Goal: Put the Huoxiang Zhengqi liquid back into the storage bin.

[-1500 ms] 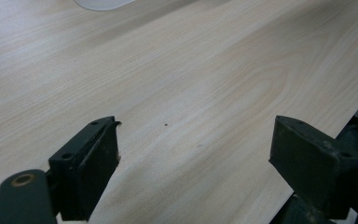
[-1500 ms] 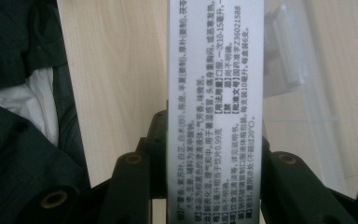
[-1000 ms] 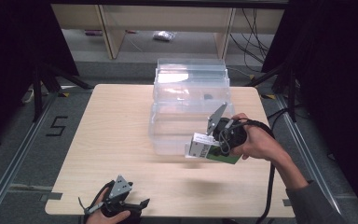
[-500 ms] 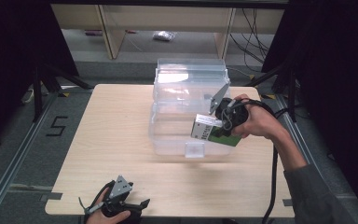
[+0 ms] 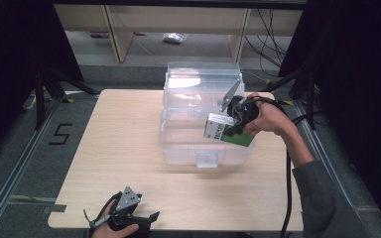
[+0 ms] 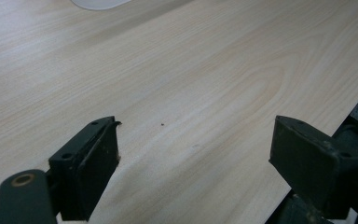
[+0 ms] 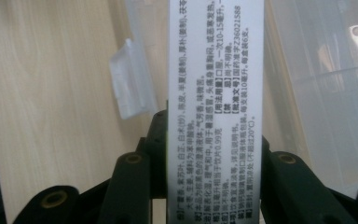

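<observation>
Clear plastic is the landmark here: an open storage bin [image 5: 206,134] sits on the pale wood desk [image 5: 109,148], lid tipped up at its far side. Over the last second the right gripper [image 5: 230,126] has carried a small carton [image 5: 225,131] from the bin's near right corner inward, so the carton now hangs over the bin's right half, above the rim and not yet inside. I judge that the placing step is nearly at hand; lowering and letting go remain.

The right gripper's fingers [image 7: 130,186] pinch the carton by its narrow sides. The left gripper [image 5: 129,218] rests at the desk's near edge, well apart from the bin, its fingers [image 6: 91,163] spread with nothing between them.

The carton [image 7: 216,93] has a white panel of small black Chinese print (dosage and storage notes, it seems), with a code reading Z36021588 in it. Its other face is green; no brand name is legible.
</observation>
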Demonstrator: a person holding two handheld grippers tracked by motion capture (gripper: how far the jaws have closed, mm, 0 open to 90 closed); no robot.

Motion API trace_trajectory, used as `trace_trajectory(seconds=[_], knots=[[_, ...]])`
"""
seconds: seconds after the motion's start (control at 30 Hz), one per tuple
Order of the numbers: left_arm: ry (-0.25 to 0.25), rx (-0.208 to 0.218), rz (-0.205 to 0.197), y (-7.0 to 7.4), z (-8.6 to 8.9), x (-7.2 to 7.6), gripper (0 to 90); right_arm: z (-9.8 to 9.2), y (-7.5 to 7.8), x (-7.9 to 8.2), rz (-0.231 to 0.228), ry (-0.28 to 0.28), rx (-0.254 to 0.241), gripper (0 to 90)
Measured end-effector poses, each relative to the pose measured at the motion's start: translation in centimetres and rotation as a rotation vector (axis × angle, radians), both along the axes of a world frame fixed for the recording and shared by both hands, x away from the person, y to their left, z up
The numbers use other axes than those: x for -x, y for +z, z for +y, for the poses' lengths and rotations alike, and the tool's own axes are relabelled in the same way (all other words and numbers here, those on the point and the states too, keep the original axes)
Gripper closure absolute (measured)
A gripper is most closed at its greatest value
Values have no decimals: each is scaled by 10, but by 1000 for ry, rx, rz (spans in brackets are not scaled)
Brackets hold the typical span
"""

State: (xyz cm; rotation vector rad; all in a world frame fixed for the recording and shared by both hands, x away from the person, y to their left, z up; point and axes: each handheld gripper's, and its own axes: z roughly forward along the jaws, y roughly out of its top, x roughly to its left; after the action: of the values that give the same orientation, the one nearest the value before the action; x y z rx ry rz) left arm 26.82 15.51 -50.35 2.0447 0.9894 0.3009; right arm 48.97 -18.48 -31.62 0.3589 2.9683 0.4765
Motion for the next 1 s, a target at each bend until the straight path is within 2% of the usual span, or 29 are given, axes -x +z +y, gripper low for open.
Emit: trace_trajectory(seconds=[0.13,0.2,0.4,0.5,0.53,0.57,0.6,0.77,1.0], knots=[[0,-1,1,0,0,1,148,1,-6,-8,2,2,3,650],[0,-2,3,0,0,1,148,1,-9,-13,-11,25,3,650],[-2,1,3,0,0,1,148,-1,-17,-20,11,-5,13,650],[-1,0,2,0,0,1,148,-1,-23,-25,3,21,27,650],[0,0,3,0,0,1,148,-1,-25,-25,9,6,32,650],[1,3,3,0,0,1,148,-1,-27,-28,0,42,25,650],[1,3,3,0,0,1,148,-1,-29,-27,7,22,30,649],[-1,3,3,0,0,0,148,-1,-35,-30,13,1,49,649],[-2,4,0,0,0,1,148,-2,-44,-31,22,16,50,648]])
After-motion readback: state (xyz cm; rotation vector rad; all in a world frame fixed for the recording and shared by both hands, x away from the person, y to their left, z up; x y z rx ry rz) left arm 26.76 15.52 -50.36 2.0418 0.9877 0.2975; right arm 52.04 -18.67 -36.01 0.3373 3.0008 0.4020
